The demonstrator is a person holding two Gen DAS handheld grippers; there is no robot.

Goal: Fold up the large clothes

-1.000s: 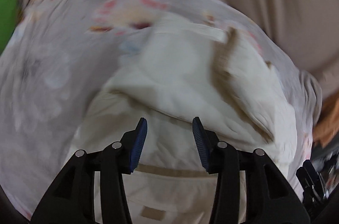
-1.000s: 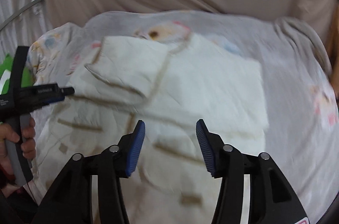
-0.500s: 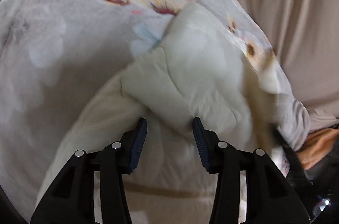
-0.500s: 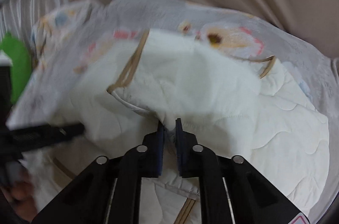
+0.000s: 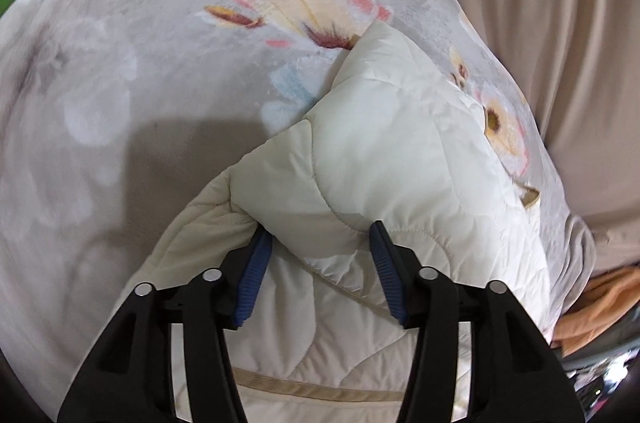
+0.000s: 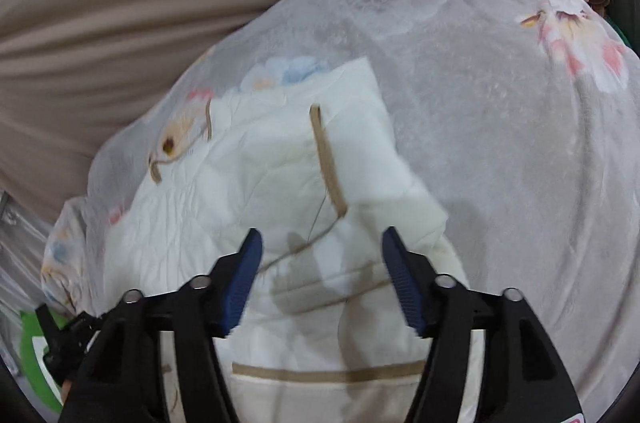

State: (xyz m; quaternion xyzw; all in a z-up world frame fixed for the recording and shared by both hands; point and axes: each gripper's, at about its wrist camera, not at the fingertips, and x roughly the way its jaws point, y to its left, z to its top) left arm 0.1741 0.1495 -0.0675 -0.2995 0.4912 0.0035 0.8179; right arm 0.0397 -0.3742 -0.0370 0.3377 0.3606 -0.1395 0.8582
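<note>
The right gripper is hanging released, jaws just sprung apart, the cream quilted jacket dropped folded toward twelve o'clock. The left gripper is widening too, straddling the fold without clamping, so this fold looks finished.

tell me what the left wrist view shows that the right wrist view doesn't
Left wrist only: the left gripper, jaws just widened, straddling a thick folded edge of the cream quilted garment.

Right wrist only: the right gripper, open after letting go, a tan strap on the garment, and a green object at lower left.

Both: the garment, the floral blanket and beige curtain.
</note>
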